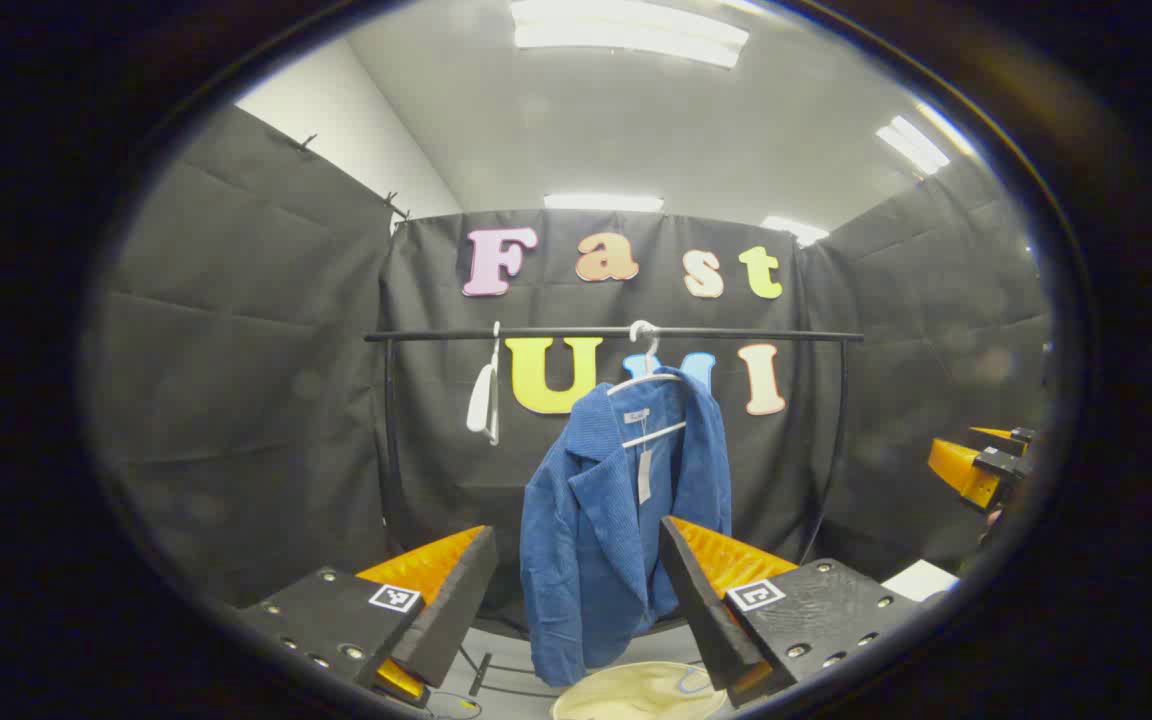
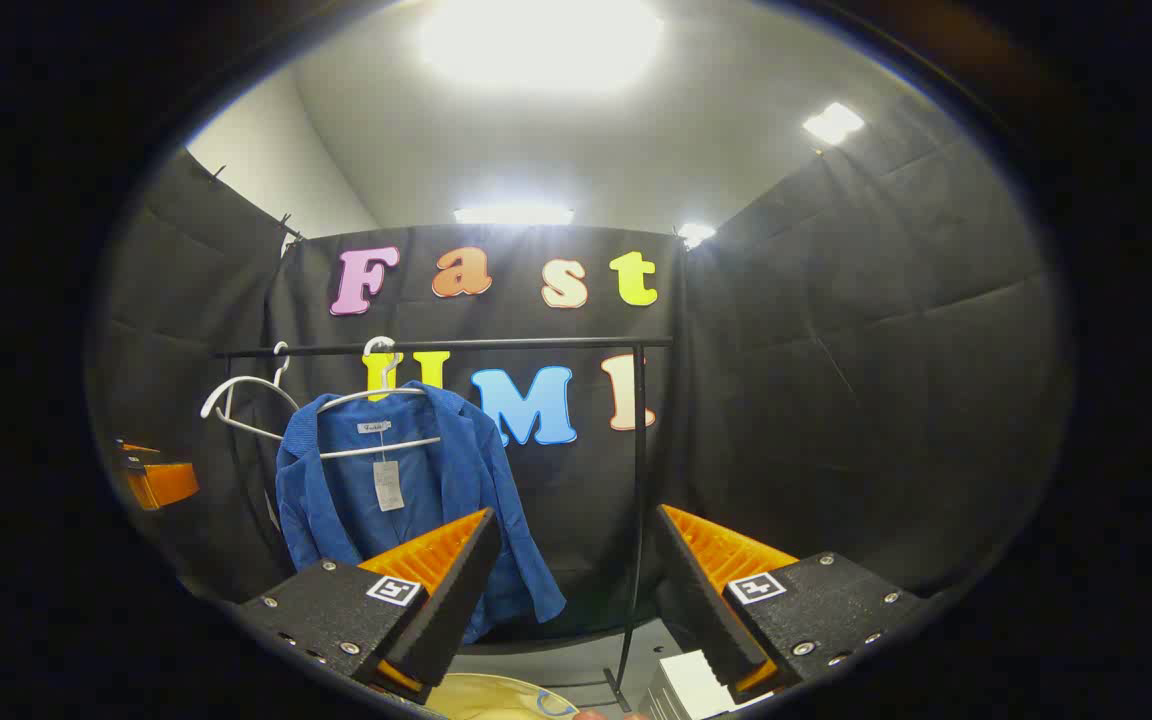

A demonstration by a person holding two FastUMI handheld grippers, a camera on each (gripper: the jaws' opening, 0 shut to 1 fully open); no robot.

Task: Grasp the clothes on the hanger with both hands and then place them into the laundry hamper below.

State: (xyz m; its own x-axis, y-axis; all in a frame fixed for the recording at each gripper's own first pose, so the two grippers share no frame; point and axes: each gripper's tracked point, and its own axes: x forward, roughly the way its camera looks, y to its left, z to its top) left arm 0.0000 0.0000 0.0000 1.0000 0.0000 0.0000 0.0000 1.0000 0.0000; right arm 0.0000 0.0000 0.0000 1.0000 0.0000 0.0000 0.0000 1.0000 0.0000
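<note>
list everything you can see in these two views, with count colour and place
jacket: one, blue, on a hanger at the rail's middle
hanger: one, white, carrying the jacket
empty hanger: one, white, on the rail beside the jacket
rail: one, black, across the back wall
laundry hamper: one, cream, on the floor under the jacket
ceiling lights: several, white, overhead
white box: one, floor, by the rail's post
left gripper: open, apart from the jacket
right gripper: open, apart from the jacket

Blue jacket (image 1: 616, 520) hangs on hanger (image 1: 648, 385) above hamper (image 1: 636, 692).
</note>
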